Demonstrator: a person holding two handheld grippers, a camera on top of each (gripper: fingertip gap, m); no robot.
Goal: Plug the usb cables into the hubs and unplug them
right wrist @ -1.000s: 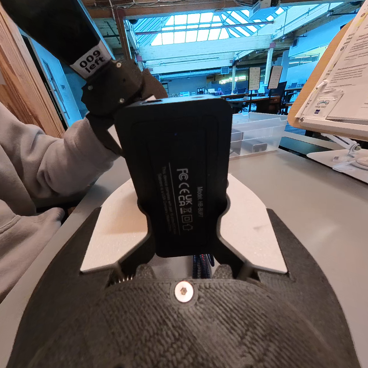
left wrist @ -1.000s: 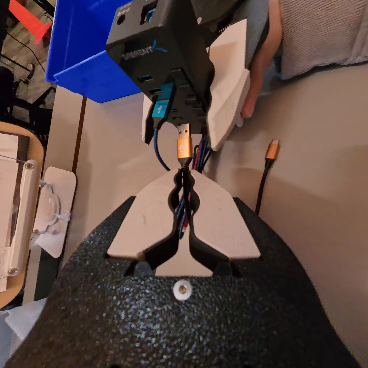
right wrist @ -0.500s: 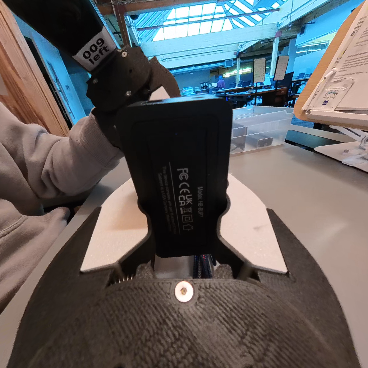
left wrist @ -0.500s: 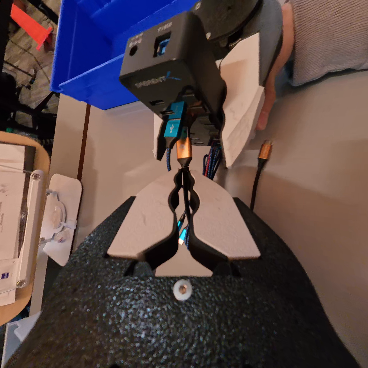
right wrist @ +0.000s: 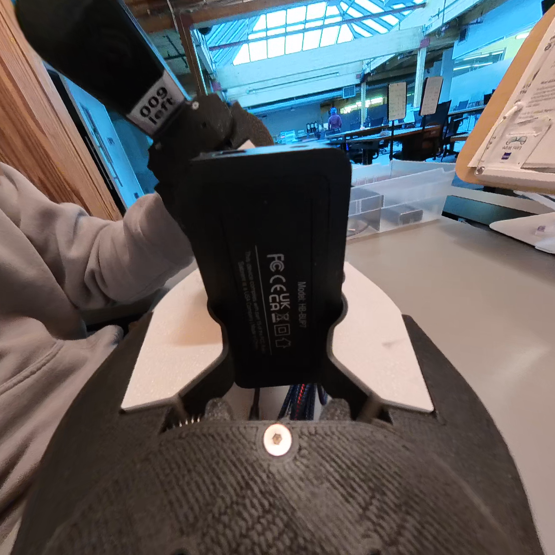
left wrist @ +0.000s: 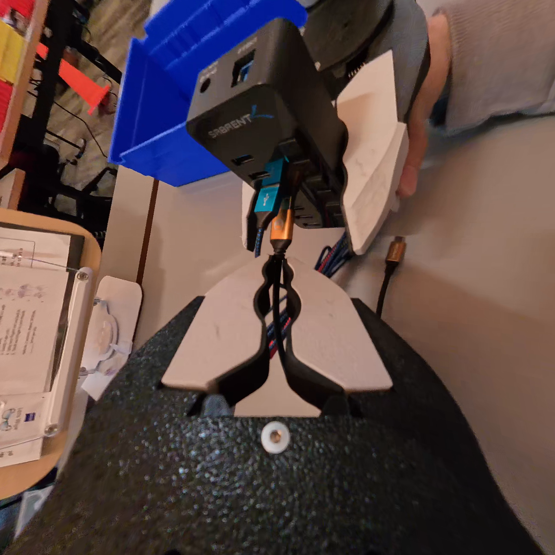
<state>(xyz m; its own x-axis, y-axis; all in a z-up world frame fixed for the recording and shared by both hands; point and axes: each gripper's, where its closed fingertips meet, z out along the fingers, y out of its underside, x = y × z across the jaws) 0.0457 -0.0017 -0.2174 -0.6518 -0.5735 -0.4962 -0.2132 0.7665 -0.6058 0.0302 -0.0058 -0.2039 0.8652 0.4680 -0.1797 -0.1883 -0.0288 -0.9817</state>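
Observation:
My right gripper (right wrist: 274,288) is shut on a black usb hub (right wrist: 270,240) and holds it upright above the table. The left wrist view shows the hub's (left wrist: 264,120) port side, held between the right gripper's white fingers (left wrist: 372,180). A blue usb plug (left wrist: 268,192) sits in one port. My left gripper (left wrist: 277,264) is shut on a black cable just below its orange usb plug (left wrist: 280,225). The plug's tip is up against the ports beside the blue plug. How far it is in is blurred. The cable's other orange end (left wrist: 395,250) lies on the table.
A blue bin (left wrist: 168,90) stands behind the hub. A board with papers (left wrist: 36,330) on a white stand base (left wrist: 117,330) is at the left. A clear compartment box (right wrist: 399,192) sits far on the table. A grey sleeve (right wrist: 75,255) is at the left.
My left gripper has carried the orange plug up from below the hub to the ports next to the blue plug. The hub has tilted and shifted slightly in the right gripper's hold.

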